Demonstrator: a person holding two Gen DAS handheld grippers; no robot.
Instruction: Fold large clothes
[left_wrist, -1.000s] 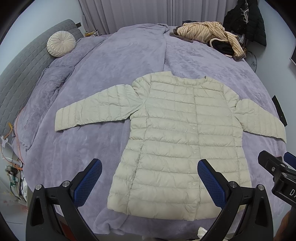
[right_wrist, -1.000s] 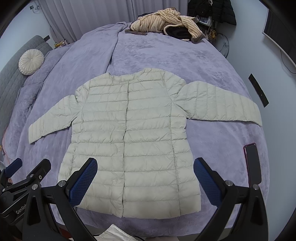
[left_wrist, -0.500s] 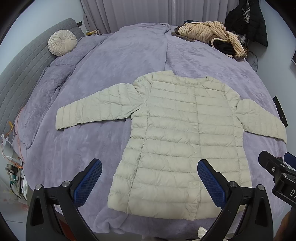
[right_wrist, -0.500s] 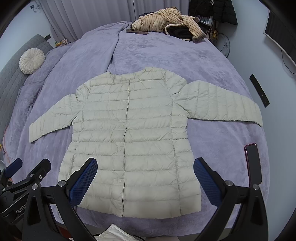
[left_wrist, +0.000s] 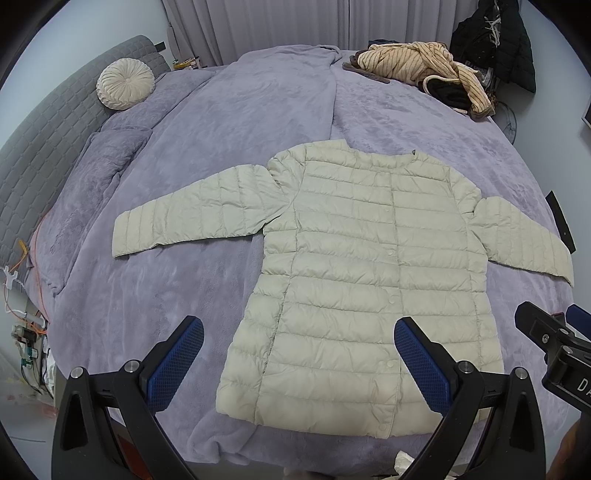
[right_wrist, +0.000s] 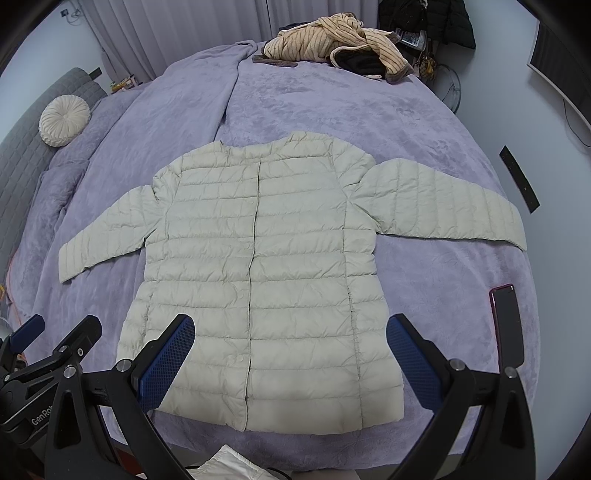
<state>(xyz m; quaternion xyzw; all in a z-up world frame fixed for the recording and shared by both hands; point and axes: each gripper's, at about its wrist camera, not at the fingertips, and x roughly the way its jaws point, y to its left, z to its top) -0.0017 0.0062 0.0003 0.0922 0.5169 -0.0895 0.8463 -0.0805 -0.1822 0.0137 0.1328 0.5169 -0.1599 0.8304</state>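
Covering almost everything ahead of both claws, a lavender blanket (left_wrist: 229, 122) spreads over the bed, with a grey quilted headboard (left_wrist: 33, 155) far off to the left. Flat on that blanket lies the pale quilted jacket (left_wrist: 369, 266), front up and snapped closed, collar away from the claws, both sleeves stretched sideways, hem nearest. The left gripper (left_wrist: 299, 354) hovers above the hem with its blue-padded fingers (left_wrist: 173, 354) spread wide and gripping nothing; the jacket's left half sits between and beyond them, and one sleeve reaches out past the left finger. The right gripper (right_wrist: 291, 354) likewise hangs over the hem, fingers (right_wrist: 413, 358) wide apart and empty, the button placket running up between them. Each claw shows at the edge of the other's view, close beside it. Far ahead, at the bed's far edge, sits a heap of striped tan clothing (right_wrist: 332, 40). Far ahead-left rests a round cream cushion (left_wrist: 125, 83). Just right of the right claw's finger lies a dark phone (right_wrist: 506, 325) on the blanket, and farther ahead-right a black strip (right_wrist: 519, 179) near the bed's edge.
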